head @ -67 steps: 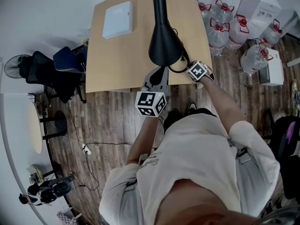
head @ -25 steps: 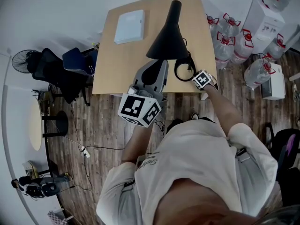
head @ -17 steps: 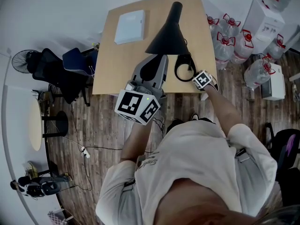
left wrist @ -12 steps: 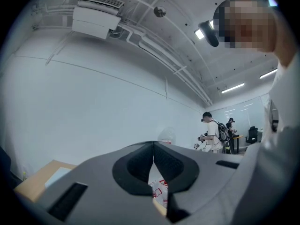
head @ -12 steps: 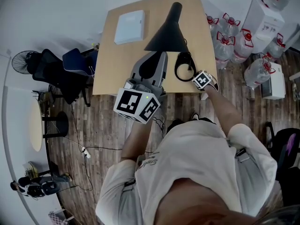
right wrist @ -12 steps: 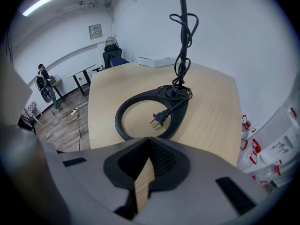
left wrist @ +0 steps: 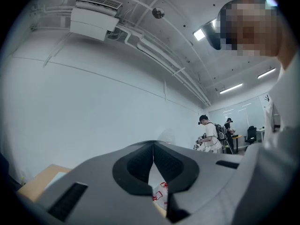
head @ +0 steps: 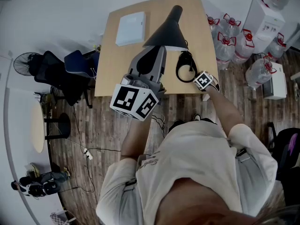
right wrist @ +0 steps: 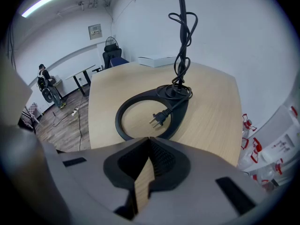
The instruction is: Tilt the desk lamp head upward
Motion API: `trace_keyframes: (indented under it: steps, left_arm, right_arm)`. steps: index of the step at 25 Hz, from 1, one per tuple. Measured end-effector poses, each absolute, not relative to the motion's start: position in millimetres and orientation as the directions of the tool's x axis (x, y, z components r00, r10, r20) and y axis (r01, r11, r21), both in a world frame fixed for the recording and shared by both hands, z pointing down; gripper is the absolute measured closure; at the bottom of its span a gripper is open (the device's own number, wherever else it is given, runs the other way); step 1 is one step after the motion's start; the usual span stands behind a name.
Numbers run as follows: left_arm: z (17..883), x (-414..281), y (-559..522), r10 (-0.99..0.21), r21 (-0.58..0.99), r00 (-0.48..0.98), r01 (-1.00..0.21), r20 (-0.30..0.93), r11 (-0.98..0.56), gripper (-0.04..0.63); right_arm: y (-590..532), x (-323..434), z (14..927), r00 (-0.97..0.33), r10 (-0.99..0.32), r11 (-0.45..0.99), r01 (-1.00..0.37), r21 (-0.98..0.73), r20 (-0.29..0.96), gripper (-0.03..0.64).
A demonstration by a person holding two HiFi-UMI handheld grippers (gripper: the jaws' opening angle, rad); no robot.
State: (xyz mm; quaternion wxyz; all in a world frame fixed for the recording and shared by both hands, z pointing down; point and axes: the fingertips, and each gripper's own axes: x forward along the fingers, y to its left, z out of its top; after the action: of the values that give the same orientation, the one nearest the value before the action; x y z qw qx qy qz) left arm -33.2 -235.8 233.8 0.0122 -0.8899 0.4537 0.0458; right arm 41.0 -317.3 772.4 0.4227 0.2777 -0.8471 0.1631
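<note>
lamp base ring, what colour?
Black. The lamp base shows best in the right gripper view.

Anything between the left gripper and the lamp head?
Nothing visible. In the head view the left gripper, jaws shut, sits right at the rim of the lamp head. Its own view shows only wall and ceiling, so contact is unconfirmed.

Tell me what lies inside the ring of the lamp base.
The plug lies inside the lamp base ring on bare table wood, its cord leaving over the far rim. The right gripper covers the ring's near edge, so that strip is unseen.
</note>
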Motion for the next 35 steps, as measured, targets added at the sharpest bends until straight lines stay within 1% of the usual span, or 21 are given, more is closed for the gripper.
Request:
trace_keyframes:
  steps: [7,13,21,25,29,32,35]
  left_arm:
    - [224,-32,-241,-0.801,0.012,0.590,-0.804,-0.101,-0.594,0.580]
    - [219,-33,-245,-0.790,0.012,0.603,-0.794,-0.109,-0.608,0.580]
    - [223,-37,-240,-0.794,0.010,0.592,-0.801,-0.137,-0.599,0.580]
    - [246,-40,-239,-0.803,0.040,0.589,-0.803,-0.096,-0.594,0.579]
    - [279,-48,-236,-0.805,0.119,0.592,-0.797,-0.044,-0.592,0.580]
    - [301,-62,-227,-0.805,0.178,0.593,-0.792,-0.008,-0.584,0.580]
    - [319,-76,-217,-0.808,0.200,0.589,-0.794,0.024,-0.573,0.579]
  right_arm:
    - [-316,40,765,-0.492,-0.334,0.800,-0.599,-0.034,0.804,0.620]
    - [-317,43,769,-0.483,-0.341,0.782,-0.622,-0.042,0.806,0.620]
    - [-319,44,771,-0.508,-0.323,0.766,-0.636,-0.094,0.799,0.620]
    - [-318,43,769,-0.514,-0.356,0.765,-0.640,-0.072,0.781,0.620]
    - [-322,46,768,-0.523,-0.404,0.723,-0.685,-0.089,0.750,0.621]
    - [-312,47,771,-0.487,-0.388,0.709,-0.700,-0.085,0.783,0.621]
    - [-295,45,762,-0.489,-0.385,0.708,-0.700,-0.089,0.783,0.621]
